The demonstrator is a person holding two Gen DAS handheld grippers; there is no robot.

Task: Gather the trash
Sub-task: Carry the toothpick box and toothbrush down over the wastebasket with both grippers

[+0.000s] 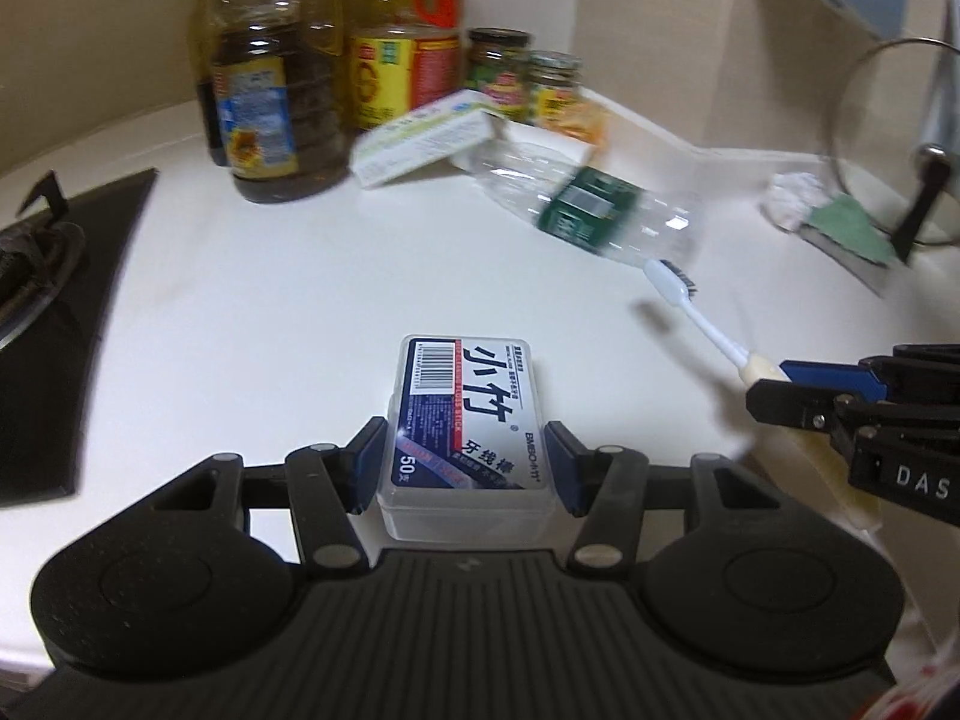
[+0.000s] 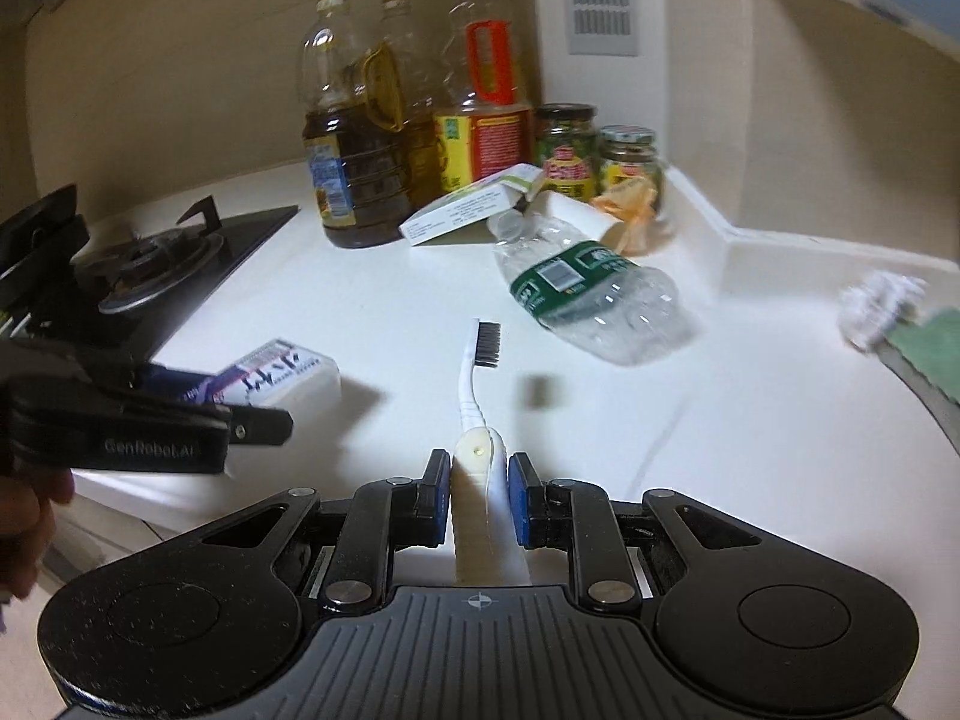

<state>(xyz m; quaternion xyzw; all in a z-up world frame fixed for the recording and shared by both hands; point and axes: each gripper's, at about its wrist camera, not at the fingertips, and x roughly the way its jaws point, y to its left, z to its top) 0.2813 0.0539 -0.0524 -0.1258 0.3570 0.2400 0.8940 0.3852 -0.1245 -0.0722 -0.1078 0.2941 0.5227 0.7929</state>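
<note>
Nearest the left wrist camera, the left gripper (image 1: 465, 468) has its jaws partly open and pressed on the two sides of a clear rectangular plastic floss-pick box with a blue, red and white label (image 1: 468, 420); the box appears lifted clear of the white tabletop (image 1: 270, 312). The right gripper (image 2: 478, 495) has its jaws almost closed on the cream handle of a white toothbrush with dark bristles (image 2: 474, 396), its head pointing forward above the tabletop.

Status, as a judgement — two items are in hand, none yet shown deposited; no bin is visible in either view.

Still lying on the tabletop: a crushed clear plastic bottle with a green label (image 2: 585, 294); a white and green cardboard carton (image 2: 474, 204); a crumpled orange wrapper (image 2: 627, 210); a ball of crumpled white paper (image 2: 873, 309) beside a green scouring pad (image 2: 936, 342). The oil bottles (image 2: 360, 132) and jars (image 2: 567, 144) at the wall are probably not trash.
</note>
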